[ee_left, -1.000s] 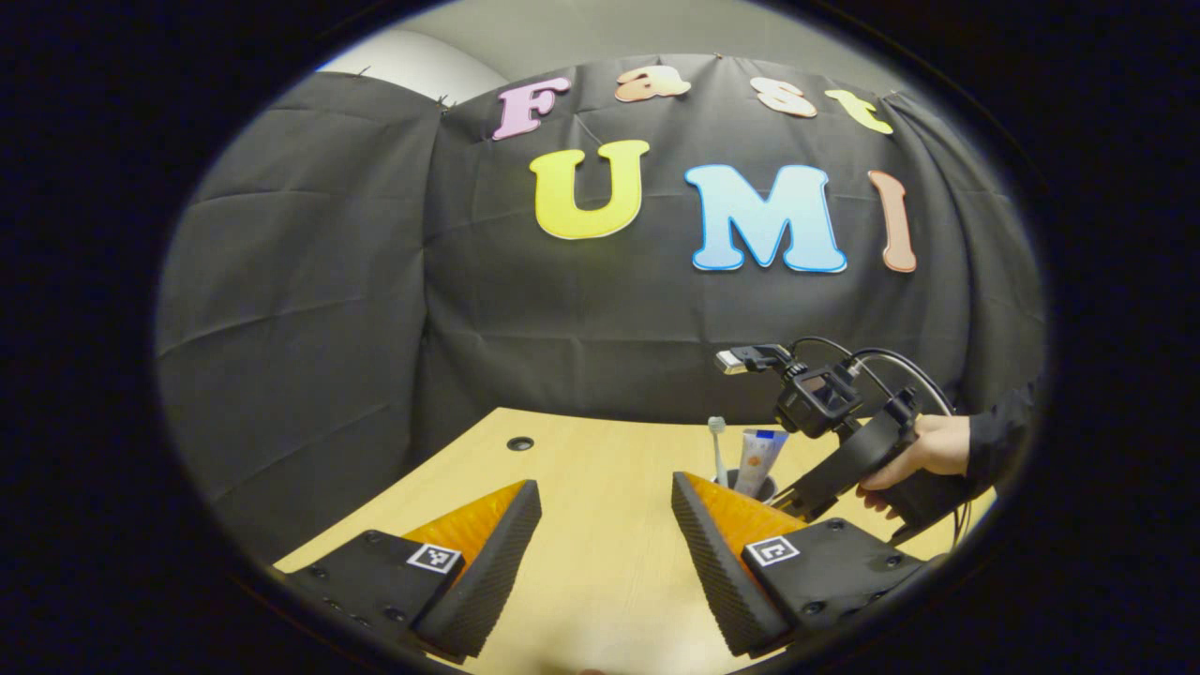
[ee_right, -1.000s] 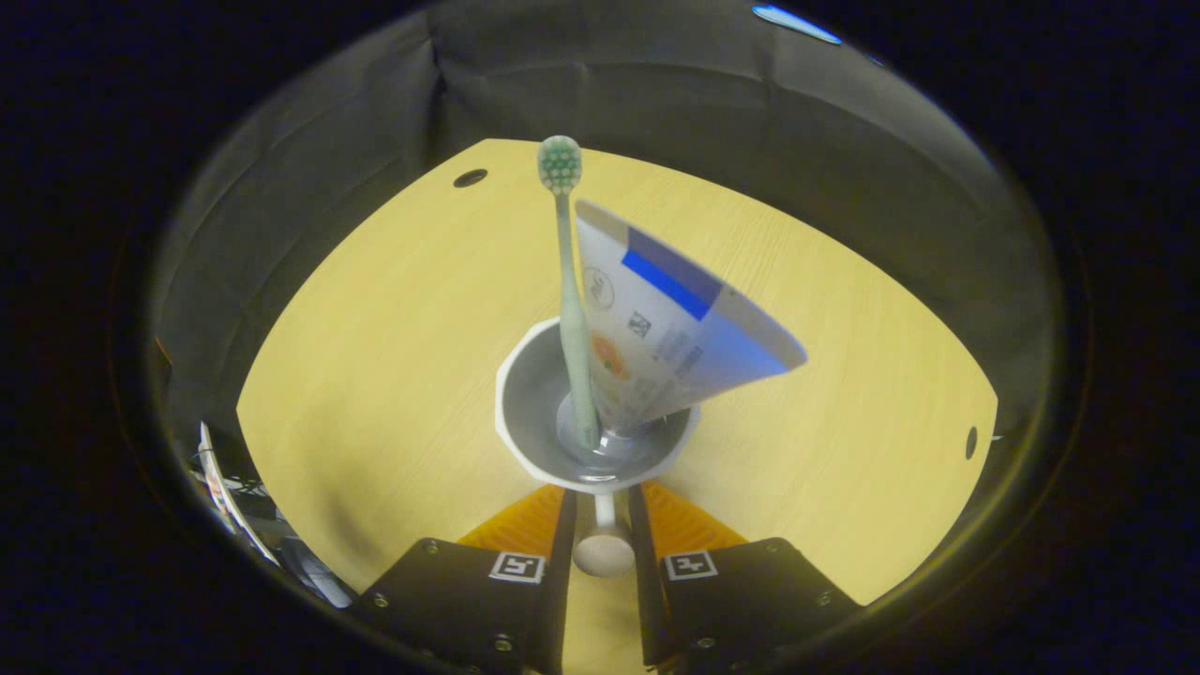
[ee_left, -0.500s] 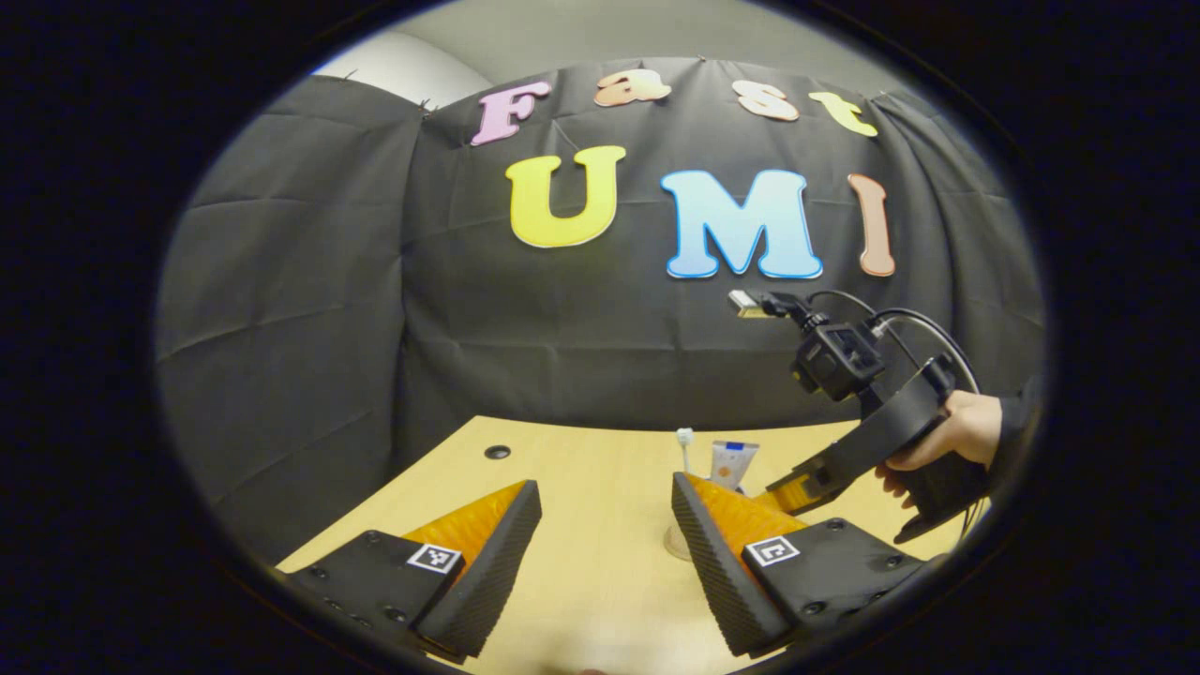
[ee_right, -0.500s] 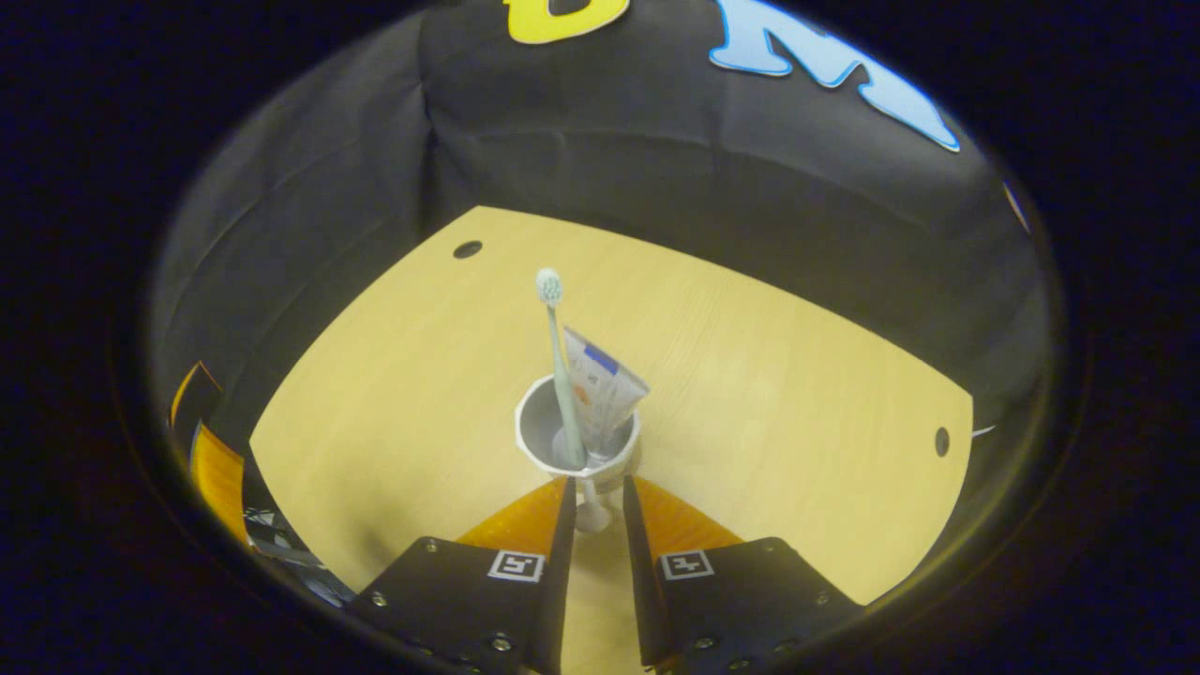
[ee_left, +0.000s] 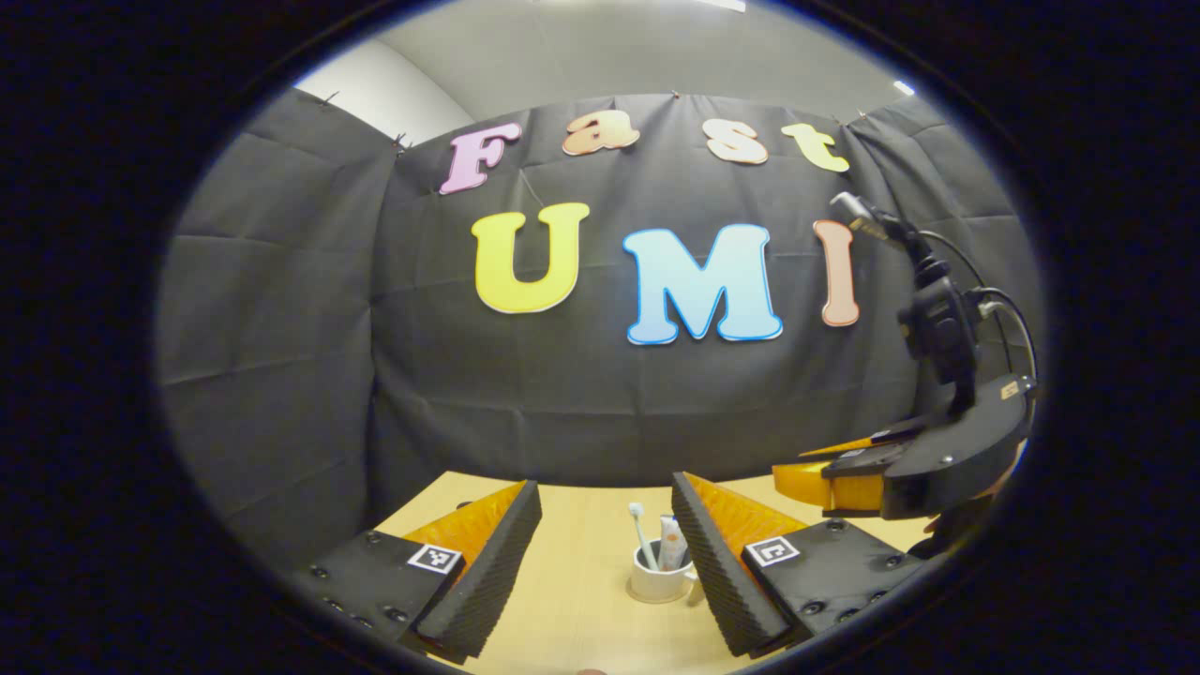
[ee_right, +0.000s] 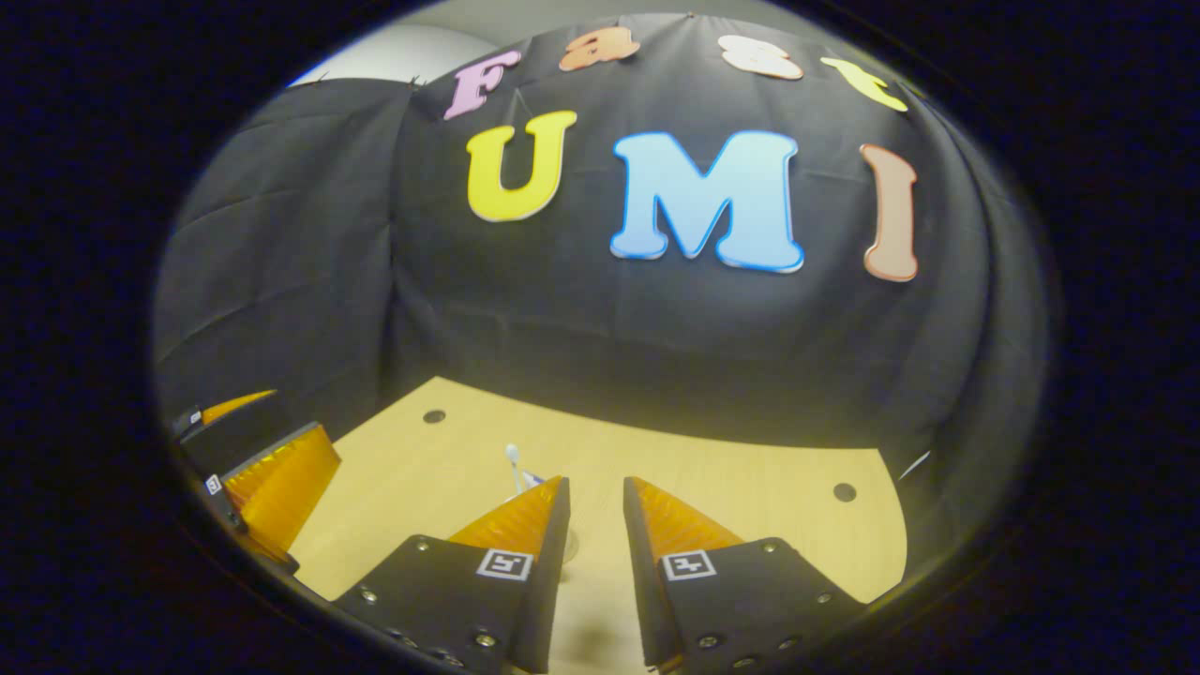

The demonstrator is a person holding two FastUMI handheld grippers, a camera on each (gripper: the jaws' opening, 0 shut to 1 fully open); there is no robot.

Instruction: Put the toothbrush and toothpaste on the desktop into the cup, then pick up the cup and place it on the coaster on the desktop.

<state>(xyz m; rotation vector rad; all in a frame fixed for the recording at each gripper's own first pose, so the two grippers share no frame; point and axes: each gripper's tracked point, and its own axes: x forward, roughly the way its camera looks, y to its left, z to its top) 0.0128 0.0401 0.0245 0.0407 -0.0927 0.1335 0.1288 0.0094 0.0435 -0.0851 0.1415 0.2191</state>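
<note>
Cup (ee_left: 658, 583), holding upright toothbrush (ee_left: 637, 527) and toothpaste (ee_left: 670, 544), stands on desk (ee_left: 572, 600) at one o'clock from open left gripper (ee_left: 605, 562). Right gripper (ee_right: 596, 553), slightly parted and empty, hangs higher; coaster unseen.

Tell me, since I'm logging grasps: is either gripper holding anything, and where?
Nothing is held. The left gripper and right gripper are open; the cup stands free.

Each set of tongs, left tongs (ee_left: 606, 525) and right tongs (ee_right: 595, 525), has wedge-shaped ribbed fingers on black plates studded with screws, each plate bearing a small square black-and-white marker. On the right tongs' body sit a black camera (ee_left: 937, 323) and looping black cables (ee_left: 1008, 314).
</note>
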